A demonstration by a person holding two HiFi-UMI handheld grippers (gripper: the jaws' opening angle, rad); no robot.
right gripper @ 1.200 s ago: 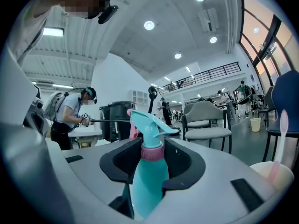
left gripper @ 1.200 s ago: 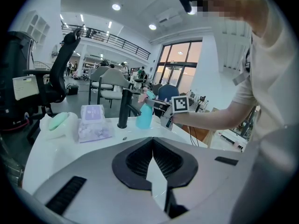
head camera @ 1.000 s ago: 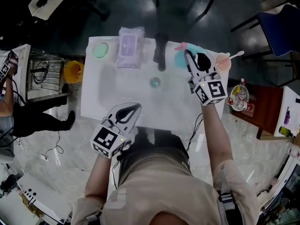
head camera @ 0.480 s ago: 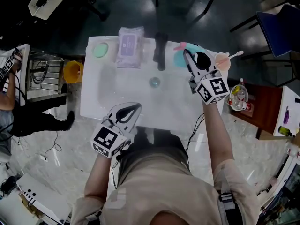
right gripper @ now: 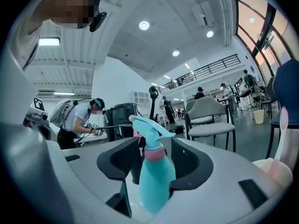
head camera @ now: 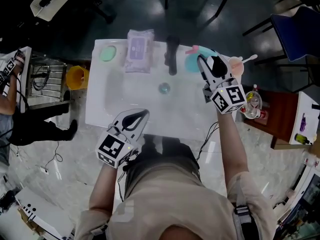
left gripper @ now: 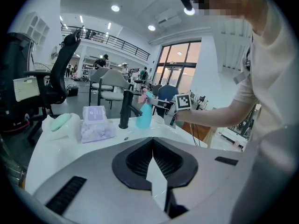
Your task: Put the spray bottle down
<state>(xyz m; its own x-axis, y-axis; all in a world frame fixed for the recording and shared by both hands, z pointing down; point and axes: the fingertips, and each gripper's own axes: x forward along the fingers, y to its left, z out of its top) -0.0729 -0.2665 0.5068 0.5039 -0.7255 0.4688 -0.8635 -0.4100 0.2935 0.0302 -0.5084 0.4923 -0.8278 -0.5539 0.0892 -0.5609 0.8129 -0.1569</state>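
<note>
From the head view, one white table and two grippers over it: the left gripper sits at the near edge, tips together, nothing in them. Far off beyond its tips are one wipes pack and one green soap. The right gripper points at the far edge, with the one teal spray bottle standing at its tips, one black faucet just to its left and one pink cup to its right. The left gripper view confirms it: jaws meet at the tip, empty, with the bottle well ahead beside the faucet. In the right gripper view the jaws have just been opening; the bottle stands upright between them, with a gap on its left side.
</note>
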